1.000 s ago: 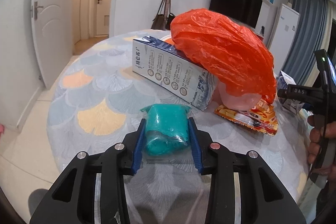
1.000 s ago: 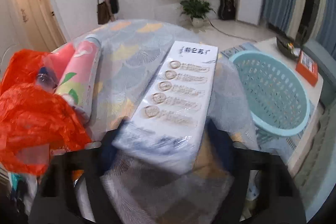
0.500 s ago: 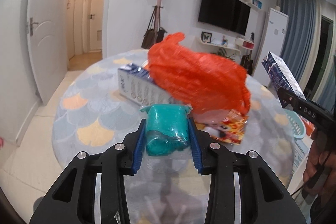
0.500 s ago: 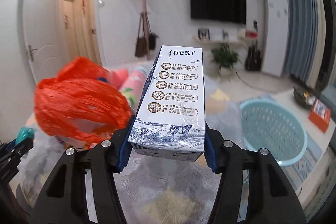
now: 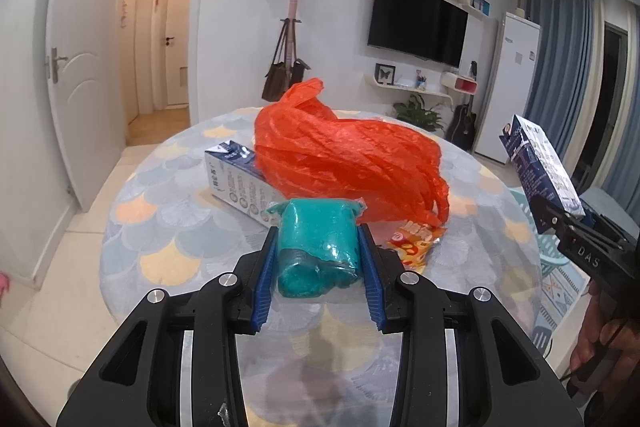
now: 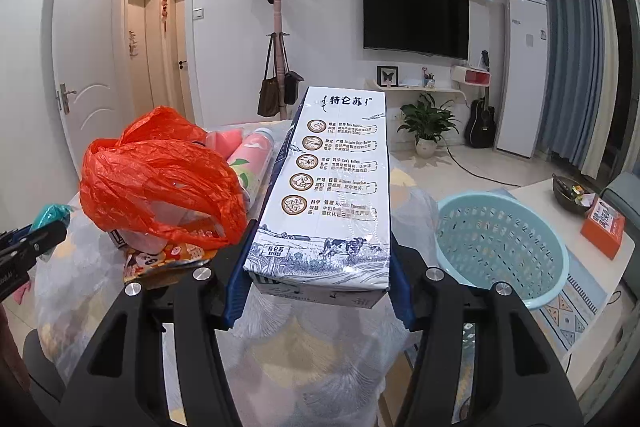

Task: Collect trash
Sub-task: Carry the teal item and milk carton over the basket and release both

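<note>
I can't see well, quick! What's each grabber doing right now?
Left gripper: shut on the teal packet.
Right gripper: shut on the milk carton.

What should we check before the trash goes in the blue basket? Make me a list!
1. Milk carton gripped by the right gripper: ok, pads press both sides.
2. Teal bundle gripped by the left gripper: ok.
3. Blue basket free to take trash: ok, open top, looks empty.
4. Carton over the basket: not ok, the basket sits off to its right.
5. Table cleared: not ok, the orange bag, second carton and snack wrapper remain.
</note>
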`<state>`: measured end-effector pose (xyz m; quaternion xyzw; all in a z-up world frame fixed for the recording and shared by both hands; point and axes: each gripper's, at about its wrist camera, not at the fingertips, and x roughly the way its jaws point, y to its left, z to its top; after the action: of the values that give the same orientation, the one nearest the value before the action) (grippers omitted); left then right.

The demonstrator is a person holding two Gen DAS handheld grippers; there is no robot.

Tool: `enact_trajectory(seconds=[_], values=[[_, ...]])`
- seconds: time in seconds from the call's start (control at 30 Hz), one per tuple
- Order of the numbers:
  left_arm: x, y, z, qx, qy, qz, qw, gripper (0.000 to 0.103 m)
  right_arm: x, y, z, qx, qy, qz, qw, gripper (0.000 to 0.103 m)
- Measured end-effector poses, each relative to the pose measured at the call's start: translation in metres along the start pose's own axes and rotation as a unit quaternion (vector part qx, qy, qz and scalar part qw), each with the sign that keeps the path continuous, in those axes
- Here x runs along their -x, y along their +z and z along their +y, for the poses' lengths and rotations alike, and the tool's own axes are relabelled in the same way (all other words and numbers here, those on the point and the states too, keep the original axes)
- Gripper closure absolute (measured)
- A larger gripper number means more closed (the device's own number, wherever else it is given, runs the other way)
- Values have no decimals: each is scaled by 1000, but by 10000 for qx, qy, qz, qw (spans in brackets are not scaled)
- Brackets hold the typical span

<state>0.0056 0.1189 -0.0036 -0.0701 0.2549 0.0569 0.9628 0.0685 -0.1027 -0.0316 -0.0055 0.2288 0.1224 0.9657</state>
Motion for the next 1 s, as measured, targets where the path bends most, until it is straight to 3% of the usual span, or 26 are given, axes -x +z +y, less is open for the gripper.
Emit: enact_trajectory(seconds=[0.5,0.77,1.0], values=[[-6,22,-57,-383,-301,-139,9987,67,2,-9,-54,-361,-300,-17,9989,49],[-26,42,-119,-709,-996,-178,9923,67,-2,-19,-113,-697,-807,-14,9943,49],[-60,64,-190,-1020,-1848,-45,9775,67,-11,-33,-166,-1030,-1191,38,9875,49]])
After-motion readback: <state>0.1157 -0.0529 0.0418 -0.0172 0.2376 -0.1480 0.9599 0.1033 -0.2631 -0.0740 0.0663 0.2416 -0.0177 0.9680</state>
